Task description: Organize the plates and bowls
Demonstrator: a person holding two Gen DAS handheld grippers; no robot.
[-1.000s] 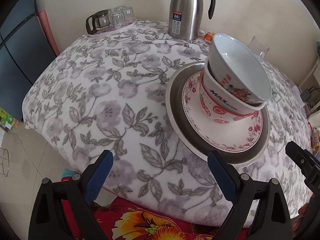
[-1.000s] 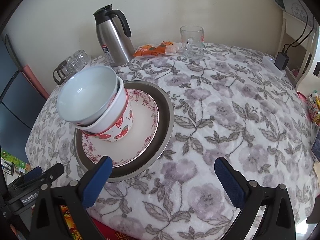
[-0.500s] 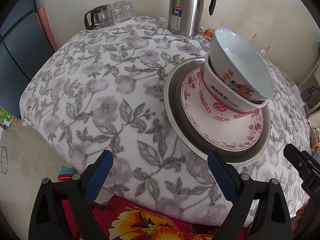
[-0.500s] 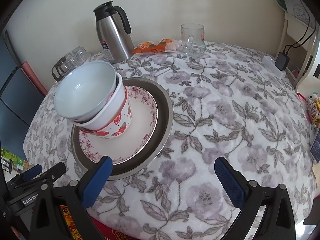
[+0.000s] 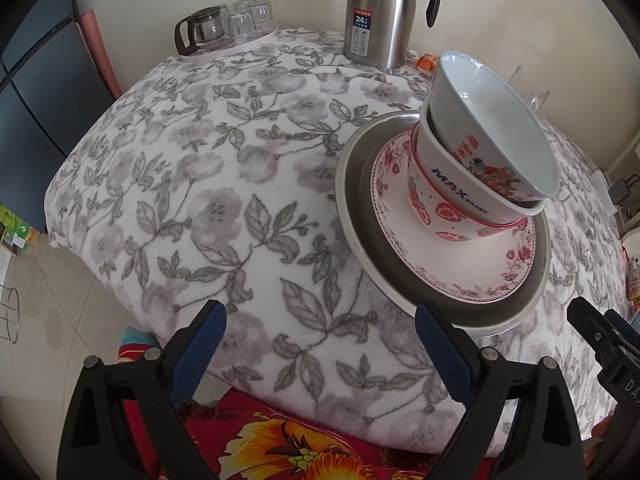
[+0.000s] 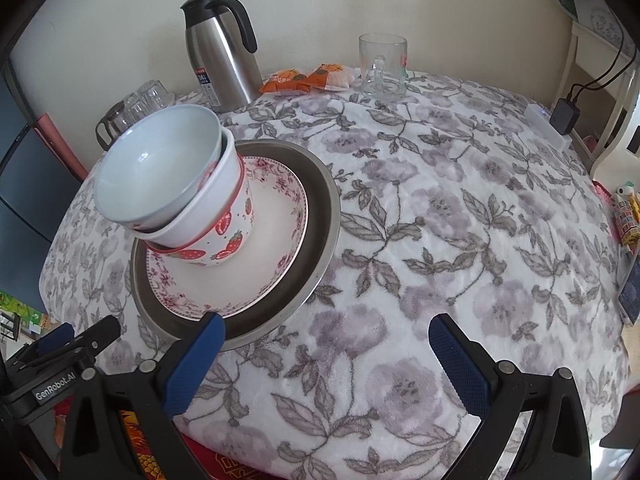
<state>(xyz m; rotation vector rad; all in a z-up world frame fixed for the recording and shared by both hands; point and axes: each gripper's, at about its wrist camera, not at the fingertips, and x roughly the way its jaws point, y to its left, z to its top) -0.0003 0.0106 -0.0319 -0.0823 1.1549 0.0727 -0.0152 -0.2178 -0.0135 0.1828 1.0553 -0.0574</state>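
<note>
Left gripper (image 5: 318, 338) and right gripper (image 6: 326, 350) both gape wide, holding nothing; both have edged nearer the stacked bowls (image 6: 168, 184) on the steel plate (image 6: 320, 216) than before

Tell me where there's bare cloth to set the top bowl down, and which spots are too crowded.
Widest free patch: floral cloth right of the metal plate, between the glass mug and the right gripper. Also free: cloth left of the plate, below the glass tray. Crowded: the back edge, with flask, snack packets and mug.
</note>
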